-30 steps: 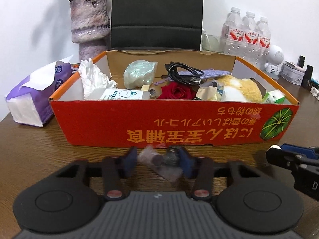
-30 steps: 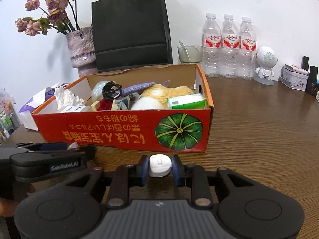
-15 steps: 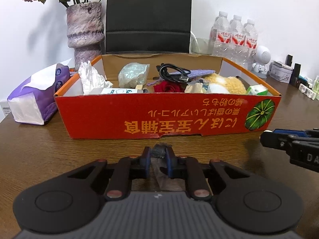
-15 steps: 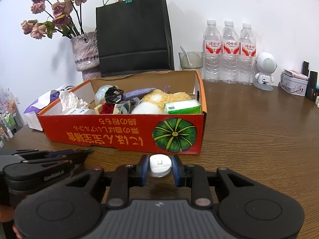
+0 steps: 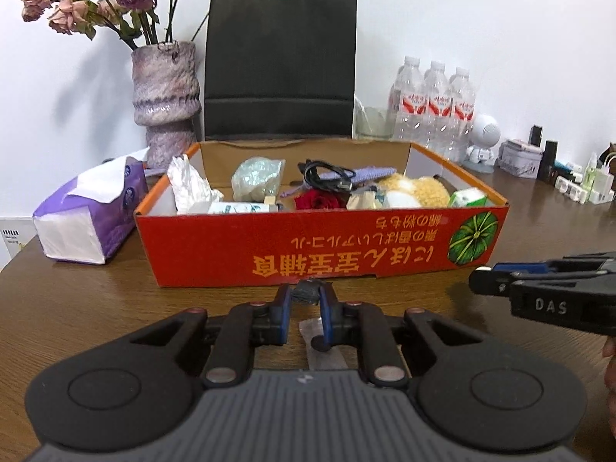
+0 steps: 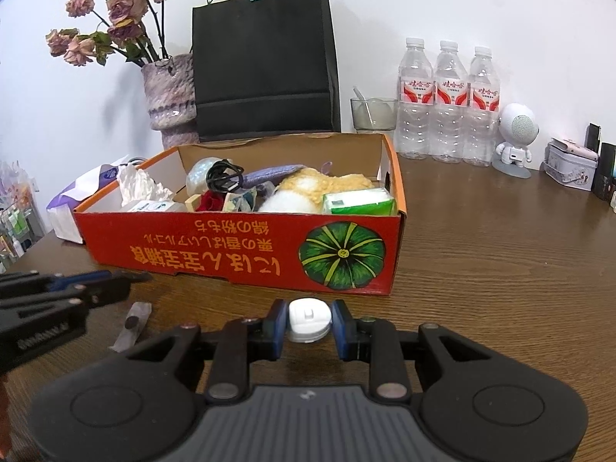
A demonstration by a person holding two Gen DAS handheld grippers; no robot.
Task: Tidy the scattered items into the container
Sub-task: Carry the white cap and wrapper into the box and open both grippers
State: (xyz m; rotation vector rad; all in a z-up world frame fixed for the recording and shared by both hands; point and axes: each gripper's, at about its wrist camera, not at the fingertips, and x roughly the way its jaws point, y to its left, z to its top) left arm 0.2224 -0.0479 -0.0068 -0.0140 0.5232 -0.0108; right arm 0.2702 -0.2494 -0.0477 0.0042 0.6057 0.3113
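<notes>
Orange cardboard box (image 5: 315,246) set on the tabletop (image 6: 500,269) ahead, upside-down Japanese print, left tongs (image 5: 305,295) narrowed on a clear packet (image 5: 322,350) with dark contents, right tongs (image 6: 309,317) clamped on a white plastic cap (image 6: 309,320), "DAS" read on the right tool.

I see a brown wood-grain table (image 6: 500,254) set against a plain white wall (image 6: 423,0). Along the wall stand a mottled purple vase (image 5: 165,96) of dried roses (image 6: 115,11), a black paper bag (image 5: 281,65), a glass cup (image 6: 373,113) with a spoon, three water bottles (image 6: 448,100) and a small white robot figure (image 6: 516,136). A purple tissue pack (image 5: 88,215) lies at the table's left end. Light is even; the vase casts a soft shadow on the wall.
</notes>
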